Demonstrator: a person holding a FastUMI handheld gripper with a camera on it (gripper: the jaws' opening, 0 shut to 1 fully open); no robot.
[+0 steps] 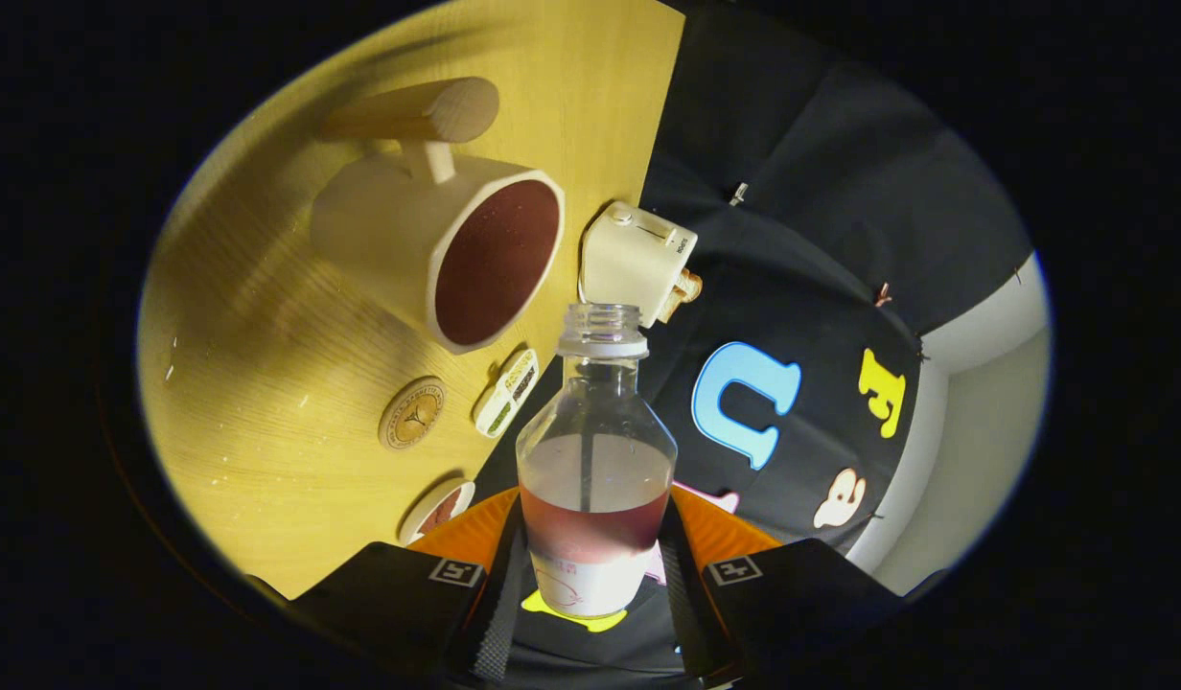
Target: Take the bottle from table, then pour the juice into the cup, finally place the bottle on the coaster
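Observation:
My gripper (590, 561) is shut on a clear uncapped bottle (595, 460), both fingers pressing its lower body. Red juice fills about the lower third of the bottle. The view is rolled, so the wooden table (265, 364) stands steeply beside the bottle. Beyond the fingers stands a white cup (399, 240) with a wooden handle (418, 113); dark red juice (497, 261) fills its inside. The bottle's mouth (602, 326) sits close to the cup's rim, a little apart from it. A round wooden coaster (412, 413) lies on the table between the cup and my fingers.
A small white toaster (638, 257) stands at the table's edge just beyond the bottle's mouth. A small white rectangular item (507, 393) lies beside the coaster. A small round lid-like piece (437, 508) rests near the fingers. The black cloth wall (821, 240) hangs past the table edge.

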